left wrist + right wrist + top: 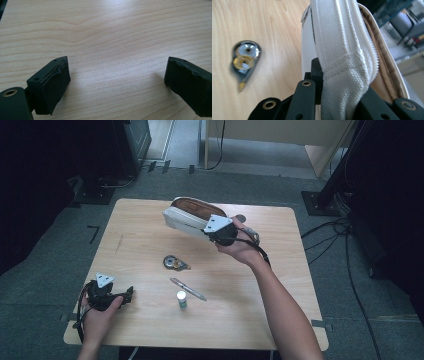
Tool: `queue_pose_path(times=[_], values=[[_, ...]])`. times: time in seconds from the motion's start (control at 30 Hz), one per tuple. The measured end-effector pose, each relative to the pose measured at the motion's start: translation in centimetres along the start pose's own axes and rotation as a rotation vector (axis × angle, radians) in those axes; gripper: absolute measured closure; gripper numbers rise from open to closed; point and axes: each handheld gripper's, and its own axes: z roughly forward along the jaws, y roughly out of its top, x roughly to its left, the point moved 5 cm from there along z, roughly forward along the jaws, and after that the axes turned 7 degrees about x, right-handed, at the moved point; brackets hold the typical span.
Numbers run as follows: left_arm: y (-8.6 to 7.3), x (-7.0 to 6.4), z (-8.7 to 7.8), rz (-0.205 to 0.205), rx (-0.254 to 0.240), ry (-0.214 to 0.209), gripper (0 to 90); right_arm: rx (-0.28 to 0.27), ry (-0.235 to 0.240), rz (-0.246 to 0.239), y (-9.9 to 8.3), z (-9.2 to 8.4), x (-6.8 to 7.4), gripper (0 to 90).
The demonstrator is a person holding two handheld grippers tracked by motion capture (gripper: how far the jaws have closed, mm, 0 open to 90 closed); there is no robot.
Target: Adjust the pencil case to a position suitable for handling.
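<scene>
High view: right gripper [212, 231] clamps white pencil case [187, 216] end, lifted over desk [145, 250] far edge, long axis running leftward from fingers. Left gripper [127, 295] near-left corner, farther. Left gripper view: fingers [53, 82] wide apart, empty. Right gripper view: fingers [317, 75] pinch fabric.

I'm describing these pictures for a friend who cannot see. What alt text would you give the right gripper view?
A white fabric pencil case with a tan lining, unzipped, is pinched by its edge in the right gripper, whose two black jaws rise from the bottom of the picture. To its left, a transparent teardrop-shaped correction tape dispenser lies on the light wooden table.
</scene>
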Motion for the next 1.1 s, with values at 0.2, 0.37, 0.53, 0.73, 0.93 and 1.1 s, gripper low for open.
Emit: queue_pose_path(times=[0.2, 0.37, 0.53, 0.73, 0.93, 1.1], values=[[0.0, 0.0, 0.0, 0.002, 0.001, 0.001, 6.2, 0.056, -0.072, 0.08, -1.5, -3.0, 1.7, 81.2], [0.0, 0.0, 0.0, -0.002, -0.001, 0.0, 6.2, 0.072, -0.118, 0.18, -2.8, -4.8, 2.5, 81.4], [0.0, 0.0, 0.0, 0.001, 0.002, 0.0, 6.3, 0.135, -0.177, 0.211, -4.9, -6.2, 4.4, 81.5], [0.0, -0.1, 0.0, -0.004, -0.001, -0.003, 6.2, 0.173, -0.217, 0.212, -6.7, -6.2, 6.8, 81.6], [0.0, -0.1, 0.0, -0.002, -0.002, -0.003, 6.2, 0.185, -0.241, 0.222, -8.5, -5.1, 8.7, 81.5], [0.0, -0.1, 0.0, -0.002, -0.002, -0.003, 6.3, 0.191, -0.272, 0.217, -9.1, -4.3, 9.6, 81.5]])
